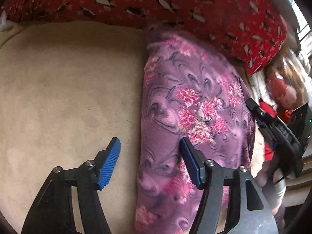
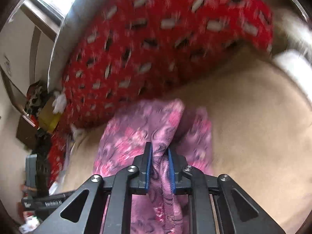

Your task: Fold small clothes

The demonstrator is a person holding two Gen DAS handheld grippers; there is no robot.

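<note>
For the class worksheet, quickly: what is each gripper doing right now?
Left gripper: open, holding nothing, over the edge of the purple floral garment.
Right gripper: shut on a bunched fold of that garment.

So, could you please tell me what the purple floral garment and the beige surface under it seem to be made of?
Purple floral garment: apparently soft fleece or plush knit, matte, its printed surface fuzzy, bunching thickly in the right gripper. Beige surface: looks like suede-like microfibre or short velour, matte, with faint brushed shading.

Bare beige sheet (image 1: 68,89) lies open left; red blanket (image 1: 175,5) walls the far side
</note>
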